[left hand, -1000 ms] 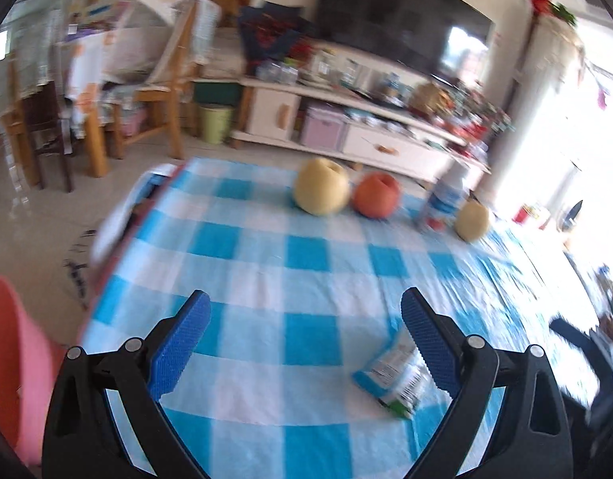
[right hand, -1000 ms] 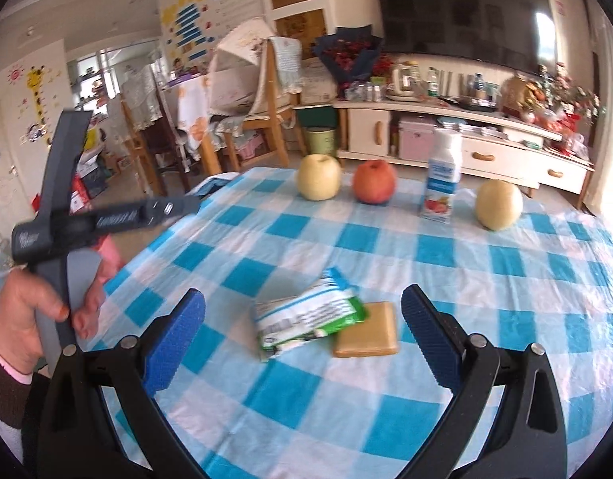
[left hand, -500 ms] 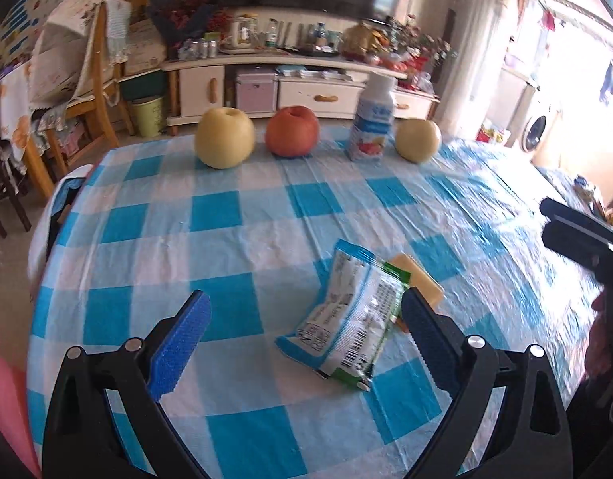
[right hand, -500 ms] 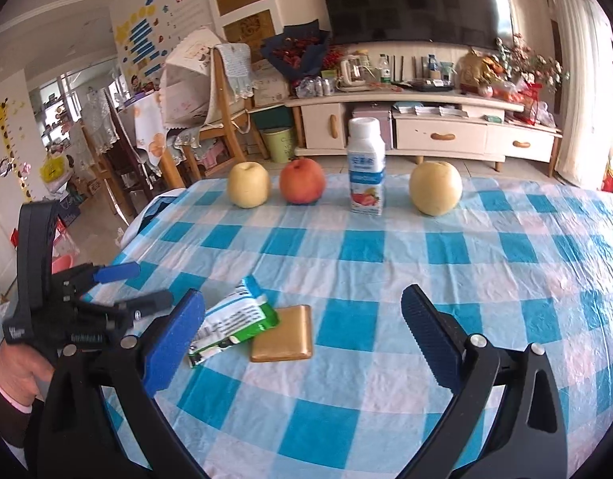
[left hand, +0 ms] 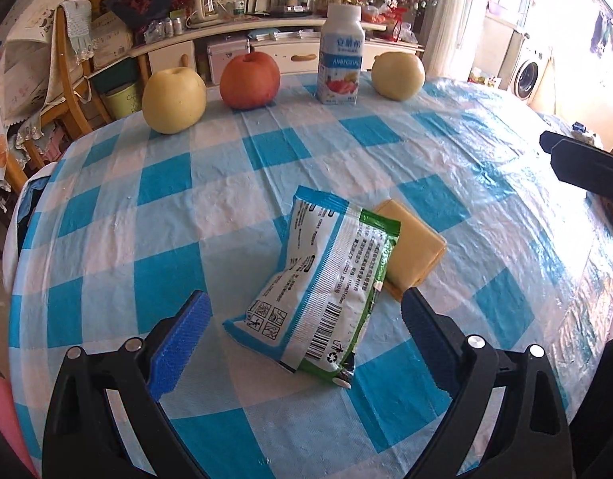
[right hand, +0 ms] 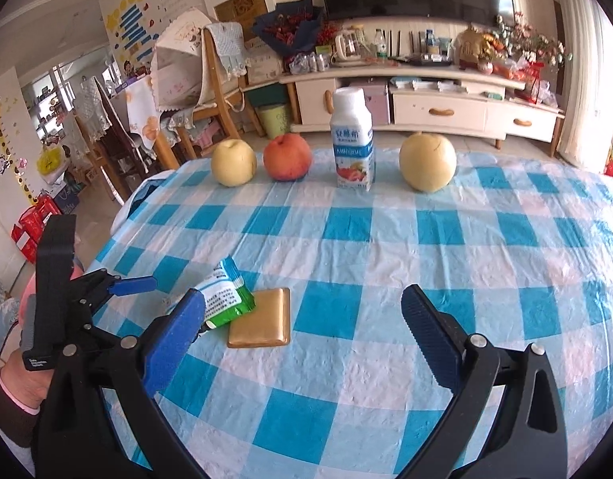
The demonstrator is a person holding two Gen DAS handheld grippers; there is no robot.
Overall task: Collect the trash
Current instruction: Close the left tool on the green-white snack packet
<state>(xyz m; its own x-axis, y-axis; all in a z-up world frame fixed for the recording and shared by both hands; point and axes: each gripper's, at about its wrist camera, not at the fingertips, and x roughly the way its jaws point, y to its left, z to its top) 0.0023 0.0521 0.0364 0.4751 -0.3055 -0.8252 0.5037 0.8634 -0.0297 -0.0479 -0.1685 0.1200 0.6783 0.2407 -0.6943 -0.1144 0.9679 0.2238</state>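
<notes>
A white, blue and green snack wrapper [left hand: 320, 293] lies on the blue-checked tablecloth [left hand: 166, 239], its far end resting on a flat golden packet [left hand: 416, 249]. My left gripper [left hand: 304, 333] is open, its blue pads on either side of the wrapper's near end, not touching it. In the right wrist view the wrapper [right hand: 222, 297] and golden packet [right hand: 262, 323] lie at lower left, with the left gripper [right hand: 118, 291] seen beside them. My right gripper [right hand: 302, 337] hangs open over bare cloth to the right of the packet.
Along the table's far edge stand a yellow pear [right hand: 233, 161], a red apple [right hand: 287, 157], a yogurt bottle [right hand: 353, 145] and another pear [right hand: 427, 167]. Beyond it are a wooden chair [right hand: 210, 92], a green bin [right hand: 275, 117] and a TV cabinet [right hand: 426, 99]. A pink object [left hand: 2, 411] sits at lower left.
My left gripper has swung from the table's left side toward the wrapper and moved in until its pads flank it. The right gripper has drifted rightward, away from the wrapper.
</notes>
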